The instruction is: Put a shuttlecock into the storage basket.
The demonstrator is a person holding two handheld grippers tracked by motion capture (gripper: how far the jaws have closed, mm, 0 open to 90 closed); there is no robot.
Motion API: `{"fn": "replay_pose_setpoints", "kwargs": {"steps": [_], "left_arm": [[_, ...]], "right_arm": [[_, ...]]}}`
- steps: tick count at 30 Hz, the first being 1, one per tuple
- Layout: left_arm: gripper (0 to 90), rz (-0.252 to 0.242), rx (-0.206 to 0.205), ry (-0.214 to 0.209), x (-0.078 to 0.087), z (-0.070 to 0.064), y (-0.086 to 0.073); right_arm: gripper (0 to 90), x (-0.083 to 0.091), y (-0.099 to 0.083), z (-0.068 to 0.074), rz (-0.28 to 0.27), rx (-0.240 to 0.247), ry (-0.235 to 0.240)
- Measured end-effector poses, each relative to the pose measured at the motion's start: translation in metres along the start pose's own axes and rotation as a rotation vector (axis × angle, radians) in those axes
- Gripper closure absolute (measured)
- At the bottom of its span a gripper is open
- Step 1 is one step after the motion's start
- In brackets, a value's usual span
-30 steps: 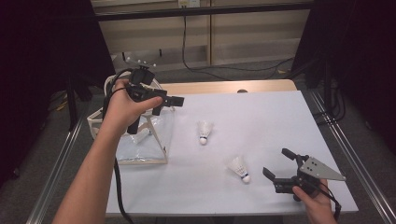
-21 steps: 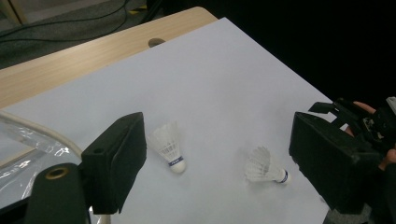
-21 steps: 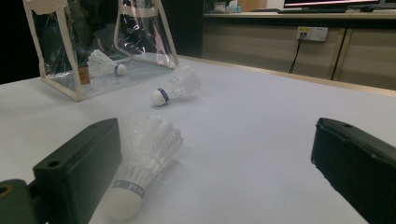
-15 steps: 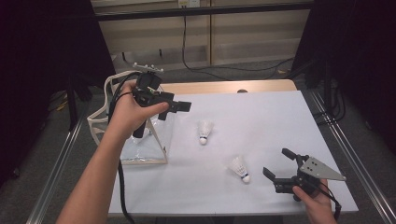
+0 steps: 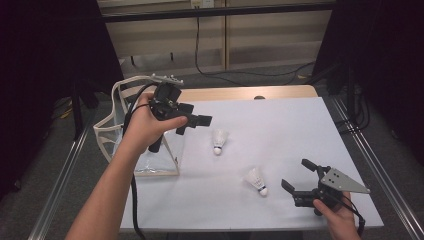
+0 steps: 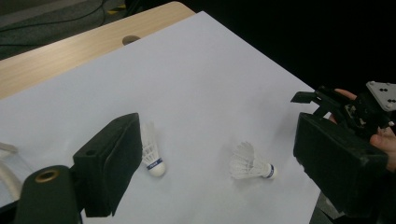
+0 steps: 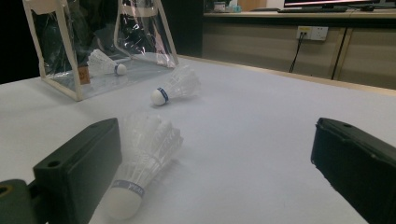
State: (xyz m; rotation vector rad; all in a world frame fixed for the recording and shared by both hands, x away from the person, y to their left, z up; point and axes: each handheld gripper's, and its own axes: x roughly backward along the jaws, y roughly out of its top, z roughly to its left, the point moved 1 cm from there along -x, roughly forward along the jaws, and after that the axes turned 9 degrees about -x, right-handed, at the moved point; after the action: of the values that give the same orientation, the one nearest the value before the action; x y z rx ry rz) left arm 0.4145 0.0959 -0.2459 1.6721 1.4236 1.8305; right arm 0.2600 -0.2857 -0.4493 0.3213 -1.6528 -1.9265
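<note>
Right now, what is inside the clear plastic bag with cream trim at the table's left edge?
The clear plastic bag with cream trim holds one white feathered shuttlecock, lying on its side, and a small brown tag. In the high view the left gripper and hand cover part of the bag's inside.

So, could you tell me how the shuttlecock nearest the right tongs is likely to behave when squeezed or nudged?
The shuttlecock looks very light, so a nudge from the open right tongs would probably send it skidding on the white table. It lies on its side with a rounded cork, so it may roll in an arc. Its thin feather skirt could crumple; gripping near the cork seems safer.
</note>
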Motion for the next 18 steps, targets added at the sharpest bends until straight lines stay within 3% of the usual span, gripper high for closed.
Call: {"fn": "replay_pose_setpoints", "kwargs": {"steps": [6, 18], "left_arm": [[13.9, -0.001, -0.011, -0.027, -0.007, -0.004, -0.006], [10.3, 0.025, -0.037, -0.038, -0.020, -0.008, -0.020]], "right_arm": [[1.5, 0.000, 0.000, 0.000, -0.003, 0.003, 0.000], [1.5, 0.000, 0.000, 0.001, 0.000, 0.002, 0.000]]}}
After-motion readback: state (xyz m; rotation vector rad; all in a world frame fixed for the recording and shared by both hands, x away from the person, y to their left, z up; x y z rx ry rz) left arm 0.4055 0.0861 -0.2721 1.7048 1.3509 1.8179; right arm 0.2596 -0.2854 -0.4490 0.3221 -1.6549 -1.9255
